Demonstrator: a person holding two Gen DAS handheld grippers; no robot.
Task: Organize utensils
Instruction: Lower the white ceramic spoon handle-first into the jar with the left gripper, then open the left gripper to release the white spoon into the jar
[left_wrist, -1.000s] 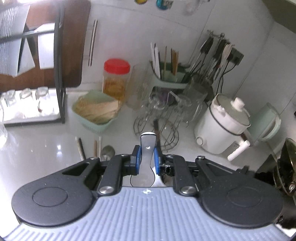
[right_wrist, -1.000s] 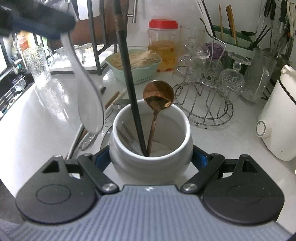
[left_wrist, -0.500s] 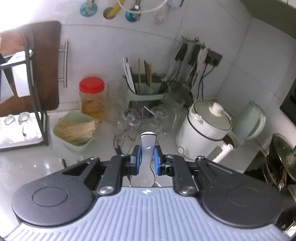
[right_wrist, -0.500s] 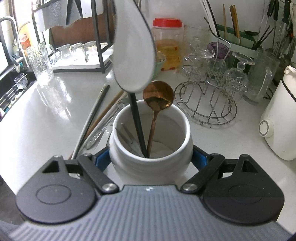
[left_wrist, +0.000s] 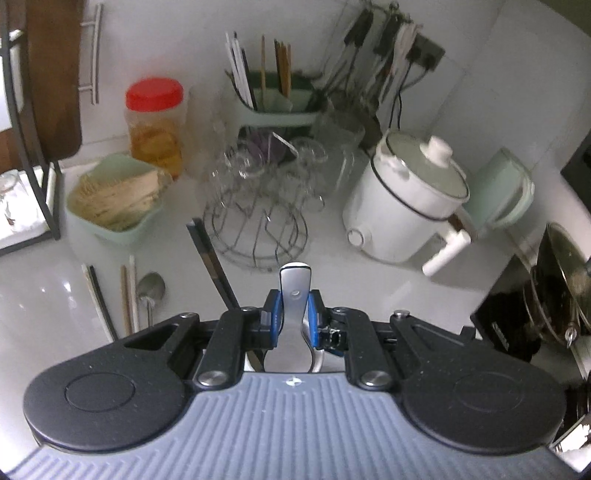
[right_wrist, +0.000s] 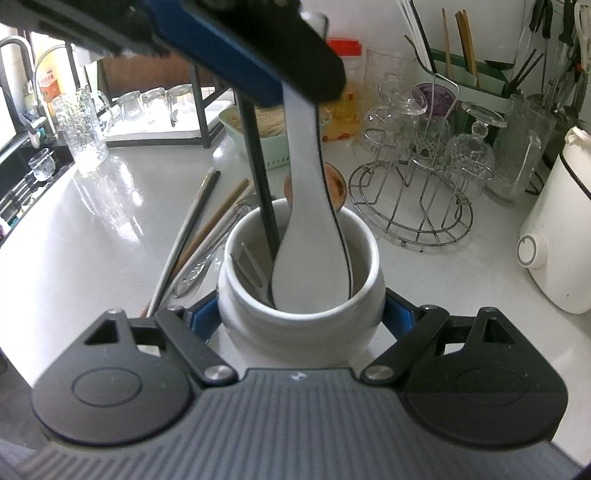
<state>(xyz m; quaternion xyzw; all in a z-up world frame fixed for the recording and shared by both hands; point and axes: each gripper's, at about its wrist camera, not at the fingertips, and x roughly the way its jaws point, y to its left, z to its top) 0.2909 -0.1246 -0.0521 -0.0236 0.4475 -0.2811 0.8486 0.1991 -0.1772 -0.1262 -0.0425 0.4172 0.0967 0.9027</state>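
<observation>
Countertop white, glossy, left tongs pinching spoon, right tongs clamping jar.

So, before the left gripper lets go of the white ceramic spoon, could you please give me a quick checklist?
1. Left gripper clamped on the white ceramic spoon: ok.
2. Spoon bowl inside the white ceramic crock: ok.
3. Right gripper steadying the crock: ok.
4. Spoon resting on the crock's bottom: cannot tell.
5. Black utensil handle and copper spoon already inside the crock leave room: ok.
6. Utensils remaining on the white counter: not ok, several left.
</observation>
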